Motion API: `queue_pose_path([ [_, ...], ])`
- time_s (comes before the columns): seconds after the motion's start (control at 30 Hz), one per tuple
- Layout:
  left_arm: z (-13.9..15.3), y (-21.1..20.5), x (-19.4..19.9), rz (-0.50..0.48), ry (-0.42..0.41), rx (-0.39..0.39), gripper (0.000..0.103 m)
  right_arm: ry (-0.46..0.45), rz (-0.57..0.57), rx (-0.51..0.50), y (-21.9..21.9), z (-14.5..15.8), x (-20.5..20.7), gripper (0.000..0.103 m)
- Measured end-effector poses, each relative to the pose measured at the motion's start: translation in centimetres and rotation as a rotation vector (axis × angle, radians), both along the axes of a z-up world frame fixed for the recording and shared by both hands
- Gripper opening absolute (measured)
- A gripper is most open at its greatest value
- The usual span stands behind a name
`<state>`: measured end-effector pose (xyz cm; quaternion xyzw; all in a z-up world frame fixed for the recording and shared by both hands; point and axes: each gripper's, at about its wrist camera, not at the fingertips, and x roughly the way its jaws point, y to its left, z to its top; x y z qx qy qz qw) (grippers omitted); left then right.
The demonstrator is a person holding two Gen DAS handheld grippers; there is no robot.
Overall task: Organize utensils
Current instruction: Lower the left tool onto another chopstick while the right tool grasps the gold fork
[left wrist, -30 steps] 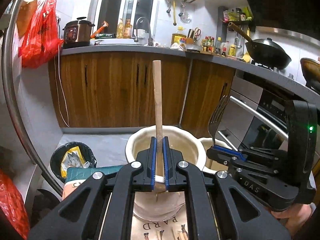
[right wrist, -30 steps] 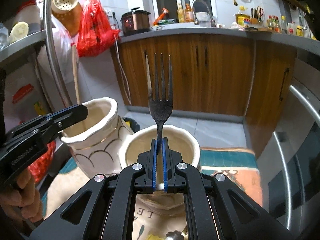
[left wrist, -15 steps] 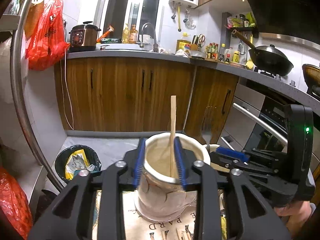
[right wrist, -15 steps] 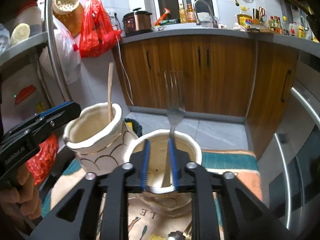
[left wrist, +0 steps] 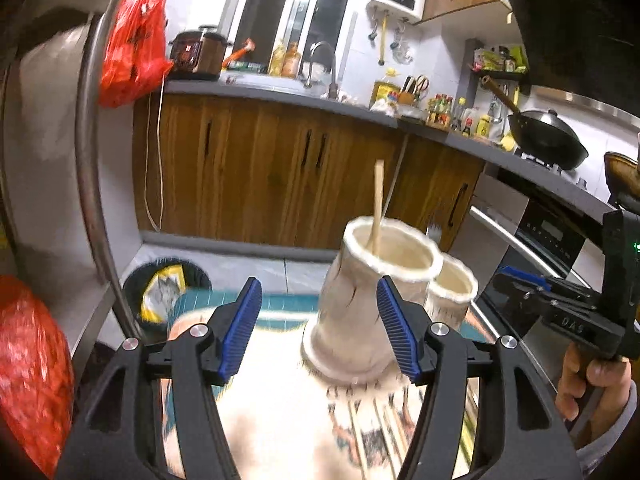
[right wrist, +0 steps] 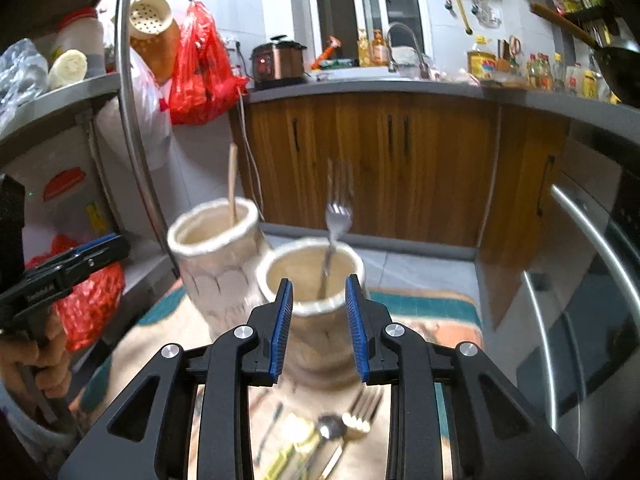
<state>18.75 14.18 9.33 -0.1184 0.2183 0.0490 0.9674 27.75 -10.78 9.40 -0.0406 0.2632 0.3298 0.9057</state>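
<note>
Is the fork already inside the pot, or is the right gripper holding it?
Inside. The fork stands handle-down in the nearer pot, tines up, while the right gripper is open and empty.

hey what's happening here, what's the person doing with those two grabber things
A person is sorting utensils into two ceramic holders on a table mat. The left claw is open and empty; a wooden stick stands in the taller holder. The right claw is open too; a fork stands in the shorter holder. More cutlery lies on the mat.
</note>
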Motion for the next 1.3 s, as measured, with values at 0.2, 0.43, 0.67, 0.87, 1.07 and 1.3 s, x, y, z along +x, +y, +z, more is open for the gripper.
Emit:
queue_pose_path([
  [0.2, -3.6, -0.5, -0.2, -0.046, 0.128, -0.014, 0.058, 0.165, -0.007, -0.054, -1.8, -4.8, 0.5, 0.029],
  [0.43, -5.9, -2.0, -0.2, -0.108, 0.248, 0.022, 0.053, 0.265, 0.011, -0.09, -2.8, -8.2, -0.8, 0.029],
  [0.67, -9.1, -4.9, 0.3, -0.195, 0.394, 0.1, 0.043, 0.295, 0.027, -0.145, -2.6, -9.8, -1.5, 0.029],
  [0.87, -10.7, -5.8, 0.7, -0.245, 0.473, 0.128, 0.035, 0.284, 0.041, -0.208, -1.7, -10.5, -1.6, 0.021],
  [1.07, -10.6, -6.1, 0.5, -0.265, 0.491, 0.17, 0.032, 0.296, 0.048, -0.258, -1.9, -10.6, -1.0, 0.013],
  [1.3, -10.5, -6.4, 0.5, -0.296, 0.522, 0.214, 0.031, 0.356, 0.09, -0.397, -0.7, -9.9, 0.0, 0.012],
])
